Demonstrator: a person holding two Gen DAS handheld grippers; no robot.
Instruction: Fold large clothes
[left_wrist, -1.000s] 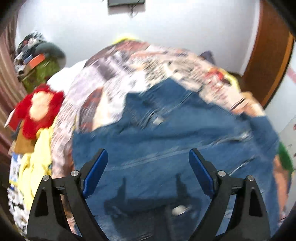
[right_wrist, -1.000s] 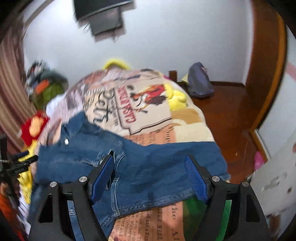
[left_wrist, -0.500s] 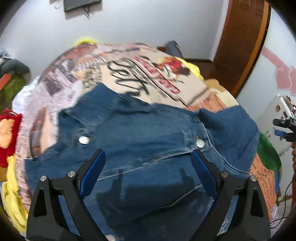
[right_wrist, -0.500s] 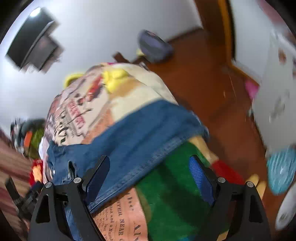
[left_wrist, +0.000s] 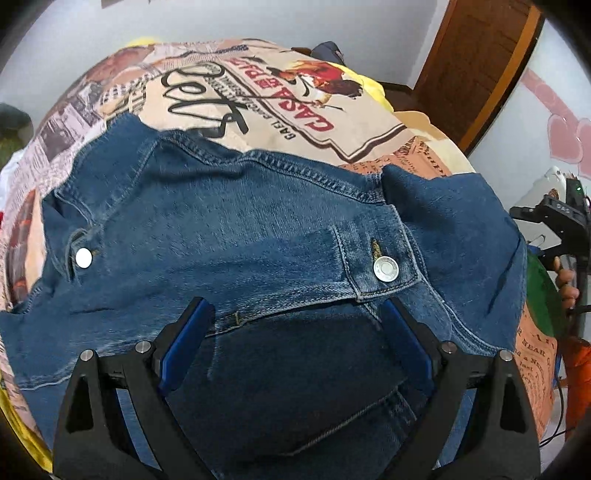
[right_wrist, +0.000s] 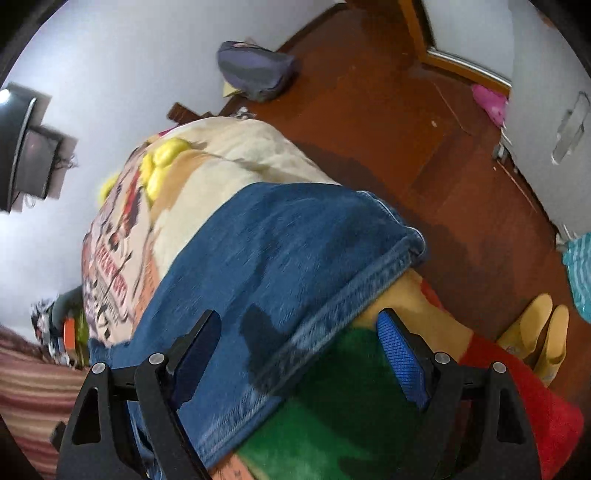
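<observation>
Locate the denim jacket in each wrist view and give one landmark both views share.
Left wrist: denim jacket fills the middle and bottom, spread flat, two metal buttons showing.
Right wrist: its sleeve runs from centre to lower left, cuff hanging at the bed edge.
Shared landmark: the printed blanket with red lettering, under the jacket in both.

I count one denim jacket (left_wrist: 236, 229) with two metal snap buttons (left_wrist: 385, 269) showing, spread on one printed blanket (left_wrist: 280, 92). From the right wrist I see one grey bag (right_wrist: 255, 70) on the floor, one pair of yellow boots (right_wrist: 543, 332), one pink item (right_wrist: 489, 101) and one wall-mounted screen (right_wrist: 22, 147). My two grippers, left gripper (left_wrist: 295, 332) and right gripper (right_wrist: 295, 343), each spread two blue-padded fingers.
</observation>
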